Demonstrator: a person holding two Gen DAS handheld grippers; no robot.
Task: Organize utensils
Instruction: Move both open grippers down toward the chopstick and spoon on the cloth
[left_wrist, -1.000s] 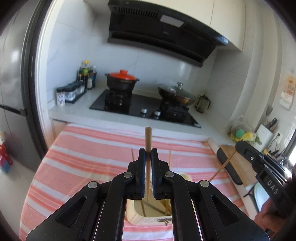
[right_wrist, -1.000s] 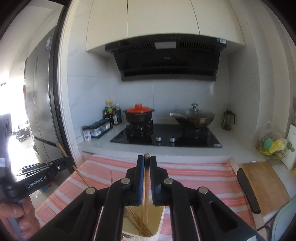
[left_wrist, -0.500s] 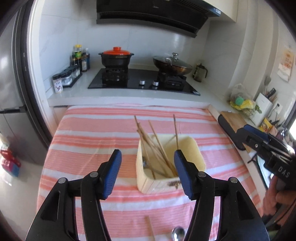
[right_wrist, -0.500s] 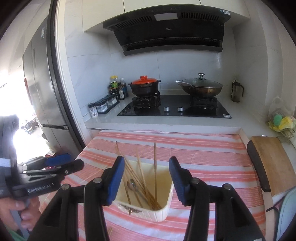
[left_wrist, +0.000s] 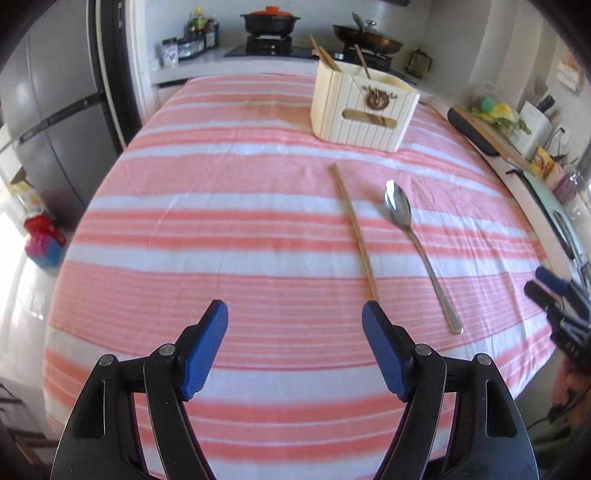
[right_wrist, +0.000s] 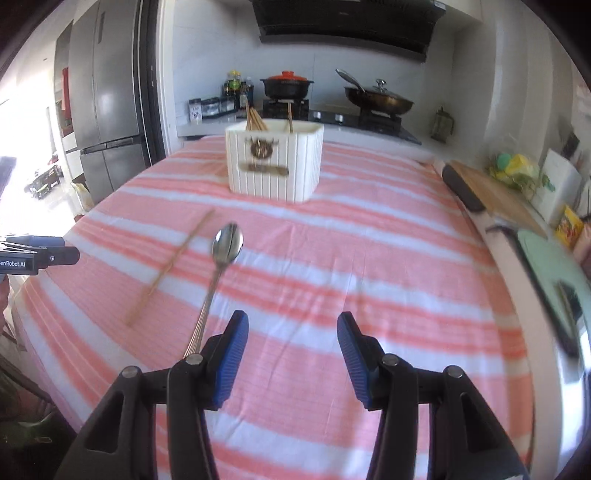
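1. Left gripper (left_wrist: 294, 314): jaws apart, just opened wider, empty
2. Right gripper (right_wrist: 292, 325): jaws apart, empty
3. Chopstick (left_wrist: 355, 232) and spoon (left_wrist: 413, 236) on cloth (left_wrist: 221, 229), holder (left_wrist: 364, 105) at 12 o'clock

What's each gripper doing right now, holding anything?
Left gripper: open, jaws just widened, nothing between them.
Right gripper: open, holding nothing; spoon lies on the cloth beside it.
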